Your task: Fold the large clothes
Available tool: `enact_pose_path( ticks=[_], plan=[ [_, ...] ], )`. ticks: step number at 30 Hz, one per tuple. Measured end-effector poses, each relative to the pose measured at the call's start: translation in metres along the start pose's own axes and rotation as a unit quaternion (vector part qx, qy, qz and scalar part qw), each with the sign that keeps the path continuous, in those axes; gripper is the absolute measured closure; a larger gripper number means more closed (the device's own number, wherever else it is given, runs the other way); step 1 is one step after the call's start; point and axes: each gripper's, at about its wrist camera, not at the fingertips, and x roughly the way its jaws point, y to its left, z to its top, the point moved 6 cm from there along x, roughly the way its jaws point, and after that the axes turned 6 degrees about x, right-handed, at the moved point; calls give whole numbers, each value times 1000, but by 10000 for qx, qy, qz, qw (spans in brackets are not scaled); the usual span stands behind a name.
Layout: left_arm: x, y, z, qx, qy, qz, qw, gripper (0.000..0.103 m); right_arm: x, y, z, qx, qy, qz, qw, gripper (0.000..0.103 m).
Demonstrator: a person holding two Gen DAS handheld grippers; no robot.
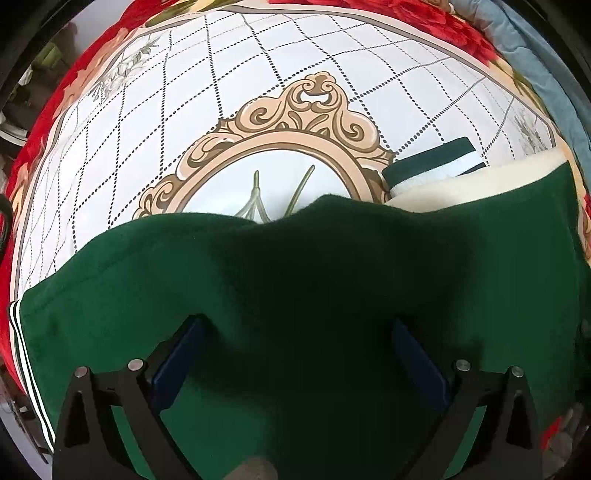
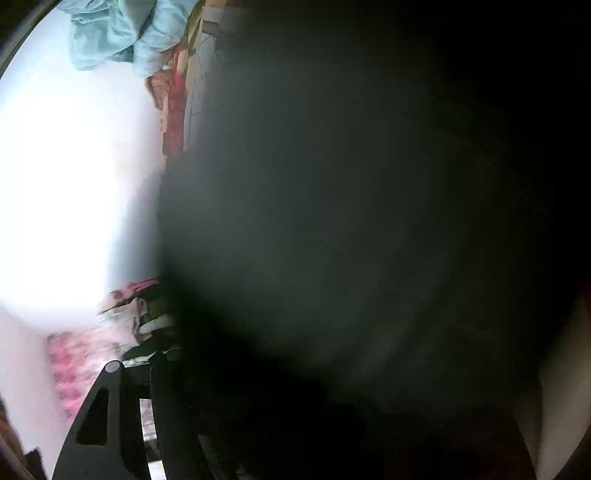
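Note:
A dark green garment (image 1: 332, 277) lies spread over the near half of the bed, with a cream lining (image 1: 480, 181) showing at its right edge. A green-and-white striped cuff (image 1: 432, 162) pokes out beyond it, and a striped hem (image 1: 26, 350) runs along its left side. My left gripper (image 1: 299, 332) points straight down at the cloth and is open wide, with the fabric lying flat beneath the blue pads (image 1: 181, 354). In the right wrist view, dark cloth (image 2: 351, 221) blurs against the lens and covers most of the picture. Only the right gripper's left finger (image 2: 110, 406) shows.
A white bedspread (image 1: 258, 92) with a dotted grid and a tan ornate frame covers the bed. A red floral blanket (image 1: 55, 92) borders it. Light blue bedding (image 1: 546, 74) is bunched at the far right; it appears as light blue fabric (image 2: 118, 33) in the right wrist view.

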Motion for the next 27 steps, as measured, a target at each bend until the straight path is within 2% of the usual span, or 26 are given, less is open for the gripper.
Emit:
enact_pose_path(
  ticks=[1, 3, 4, 5, 6, 7, 8, 13, 19, 21, 23, 25, 27],
  plan=[
    [3, -2, 3, 14, -25, 10, 10000, 0, 6, 6, 3, -103, 15, 71, 9999, 27],
    [2, -1, 4, 37, -95, 65, 9999, 0, 15, 14, 9, -224, -42, 154, 9996, 27],
    [3, -2, 6, 49, -135, 117, 9998, 0, 19, 18, 11, -223, -63, 180, 9996, 34],
    [3, -2, 7, 39, -159, 149, 9998, 0, 24, 21, 14, -241, -98, 103, 9996, 61],
    [4, -1, 10, 17, -149, 143, 9998, 0, 27, 23, 17, -259, -169, -105, 9995, 73],
    [5, -1, 11, 0, -106, 115, 9999, 0, 28, 28, 18, -274, -237, -110, 9993, 80],
    [6, -1, 13, -3, -77, 103, 9999, 0, 27, 37, 17, -323, -366, -172, 9987, 83],
    [12, -2, 21, -39, -69, 41, 10000, 0, 18, 99, -6, -840, -514, -141, 9950, 85],
    [15, 7, 16, -143, -68, -141, 9998, 0, 36, 177, -50, -1740, -324, -438, 9832, 85],
    [12, 15, 10, -185, -98, -241, 9995, 0, 44, 200, -66, -2116, -283, -639, 9748, 85],
    [4, 25, 5, -350, -139, -374, 9986, 0, 58, 227, -90, -2623, -202, -911, 9605, 85],
    [-13, 49, -6, -668, -238, -506, 9962, 0, 73, 247, -114, -3040, -95, -1119, 9460, 85],
    [-43, 84, -28, -1139, -414, -613, 9907, 0, 90, 266, -142, -3511, -15, -1381, 9261, 85]
  ],
)
